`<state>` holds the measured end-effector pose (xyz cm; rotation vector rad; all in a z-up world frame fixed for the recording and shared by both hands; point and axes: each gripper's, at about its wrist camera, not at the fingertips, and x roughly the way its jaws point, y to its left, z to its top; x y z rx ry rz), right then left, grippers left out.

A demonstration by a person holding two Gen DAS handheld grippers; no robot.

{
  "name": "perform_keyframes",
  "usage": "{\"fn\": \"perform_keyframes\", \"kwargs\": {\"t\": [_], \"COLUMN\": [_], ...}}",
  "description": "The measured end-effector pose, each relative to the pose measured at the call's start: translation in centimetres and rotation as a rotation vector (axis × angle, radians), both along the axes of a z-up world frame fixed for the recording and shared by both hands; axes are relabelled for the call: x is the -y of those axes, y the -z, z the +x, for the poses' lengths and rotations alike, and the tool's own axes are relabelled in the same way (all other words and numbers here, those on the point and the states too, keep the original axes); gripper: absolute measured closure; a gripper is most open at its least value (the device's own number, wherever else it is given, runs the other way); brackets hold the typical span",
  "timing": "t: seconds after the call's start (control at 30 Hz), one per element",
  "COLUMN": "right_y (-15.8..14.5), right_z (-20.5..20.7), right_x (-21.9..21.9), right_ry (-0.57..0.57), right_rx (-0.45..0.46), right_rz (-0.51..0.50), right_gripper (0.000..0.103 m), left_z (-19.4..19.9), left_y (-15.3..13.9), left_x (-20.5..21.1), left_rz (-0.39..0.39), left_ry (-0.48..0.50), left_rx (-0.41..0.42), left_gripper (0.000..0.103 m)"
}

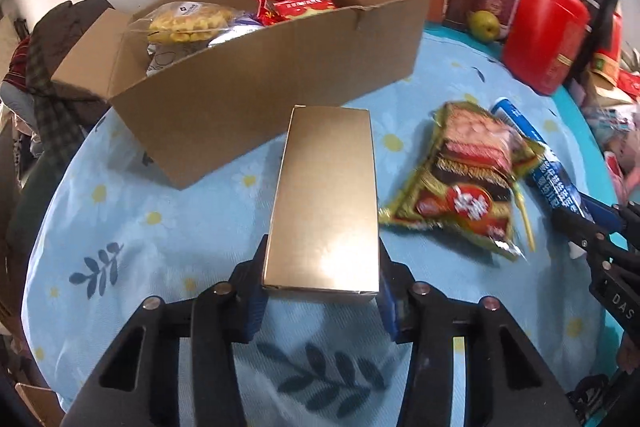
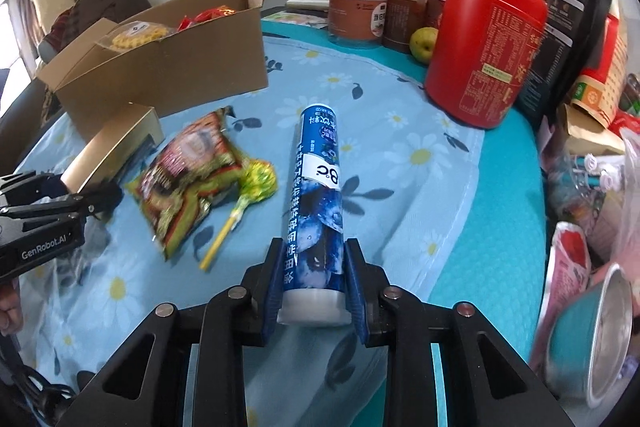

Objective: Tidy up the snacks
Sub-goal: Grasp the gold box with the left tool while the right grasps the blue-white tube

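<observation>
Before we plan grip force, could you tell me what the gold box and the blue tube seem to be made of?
Gold box: likely thin card with a metallic foil finish; sharp folded edges, bright glare. Blue tube: probably plastic or card under a glossy printed wrap, with a whitish plastic-looking cap.

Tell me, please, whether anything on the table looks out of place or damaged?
Nothing looks spilled or damaged. The lollipop lies loose on the tablecloth, its head against the snack packet, and a green pear sits among the jars rather than in the cardboard box.
</observation>
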<state>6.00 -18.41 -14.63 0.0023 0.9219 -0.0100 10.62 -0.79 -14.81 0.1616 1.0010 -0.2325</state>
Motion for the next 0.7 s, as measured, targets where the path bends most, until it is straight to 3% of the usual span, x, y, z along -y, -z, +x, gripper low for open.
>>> {"fn": "perform_keyframes", "kwargs": {"t": [0.7], "right_y": [-0.4], "right_z": [-9.6], "right_x": [-3.8], "right_ry": [-0.058], "right_rx": [-0.029], "right_rz": [0.021], "right_gripper": [0.074], "left_z": [-10.2], "left_y": [-1.0], "left_x": [-1.2], "left_rz": [-0.057], "left_ry": [0.139], "left_rx": [-0.076], "left_gripper": [0.058]}}
